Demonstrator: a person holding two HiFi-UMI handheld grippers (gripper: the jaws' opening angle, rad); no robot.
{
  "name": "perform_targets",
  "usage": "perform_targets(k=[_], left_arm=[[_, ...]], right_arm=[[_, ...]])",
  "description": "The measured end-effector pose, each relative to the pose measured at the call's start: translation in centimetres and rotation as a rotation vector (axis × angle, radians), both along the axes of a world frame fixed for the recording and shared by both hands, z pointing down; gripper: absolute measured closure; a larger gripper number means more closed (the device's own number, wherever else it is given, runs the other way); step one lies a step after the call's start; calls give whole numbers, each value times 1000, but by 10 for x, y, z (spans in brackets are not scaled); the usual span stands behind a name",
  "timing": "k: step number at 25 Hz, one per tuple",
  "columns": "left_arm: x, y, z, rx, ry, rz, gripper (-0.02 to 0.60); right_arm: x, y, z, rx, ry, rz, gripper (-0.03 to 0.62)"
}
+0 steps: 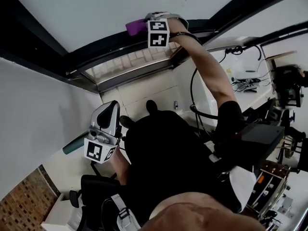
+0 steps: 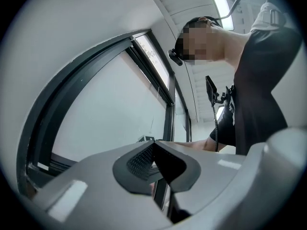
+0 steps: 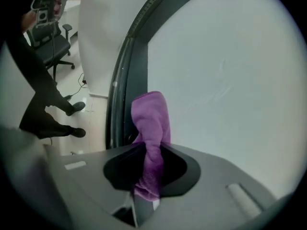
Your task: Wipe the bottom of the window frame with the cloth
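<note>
A purple cloth [image 1: 135,27] is pinched in my right gripper [image 1: 152,25], which is raised to the dark window frame [image 1: 108,52]. In the right gripper view the cloth [image 3: 152,115] sticks out past the shut jaws of the right gripper [image 3: 146,164], its tip close to the frame [image 3: 123,80] beside the pale glass [image 3: 225,71]; whether it touches I cannot tell. My left gripper [image 1: 108,120] hangs low by the person's body, away from the window. The left gripper view shows the left gripper [image 2: 152,158] shut with nothing in it, pointing at another pane and frame [image 2: 168,104].
A tiled sill [image 1: 130,62] runs under the frame. A desk with cables [image 1: 248,86] and dark equipment [image 1: 288,86] stand at the right. An office chair [image 3: 52,35] is on the floor behind. Brick wall [image 1: 24,202] shows at lower left.
</note>
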State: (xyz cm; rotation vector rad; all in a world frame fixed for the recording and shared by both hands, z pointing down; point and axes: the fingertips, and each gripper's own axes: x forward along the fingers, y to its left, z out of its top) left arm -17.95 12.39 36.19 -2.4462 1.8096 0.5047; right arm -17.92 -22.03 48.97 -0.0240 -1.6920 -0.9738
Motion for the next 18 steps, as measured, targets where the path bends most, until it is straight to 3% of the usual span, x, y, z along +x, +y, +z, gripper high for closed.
perform_targets(k=[4, 8, 9, 10, 13, 15, 16, 18], left_arm=[[-2, 1, 5, -8, 8, -12, 580], [-12, 6, 13, -31, 20, -48, 580], [-14, 4, 12, -33, 19, -55, 580], [-15, 2, 12, -35, 18, -56, 580], [-11, -9, 8, -47, 4, -28, 580], [-1, -19, 3, -46, -16, 9, 580], [7, -24, -1, -45, -26, 28, 580], [22, -34, -7, -41, -39, 59, 580]], right_arm=[[44, 54, 6, -76, 170, -67, 525], [126, 125, 18, -242, 370, -165, 525], [138, 123, 13, -260, 332, -149, 525], [140, 113, 2, -285, 231, -112, 525], [103, 60, -59, -418, -301, 69, 525], [74, 13, -86, -439, -608, 207, 525], [63, -6, -85, -423, -672, 257, 525], [47, -24, -62, -425, -660, 293, 524]])
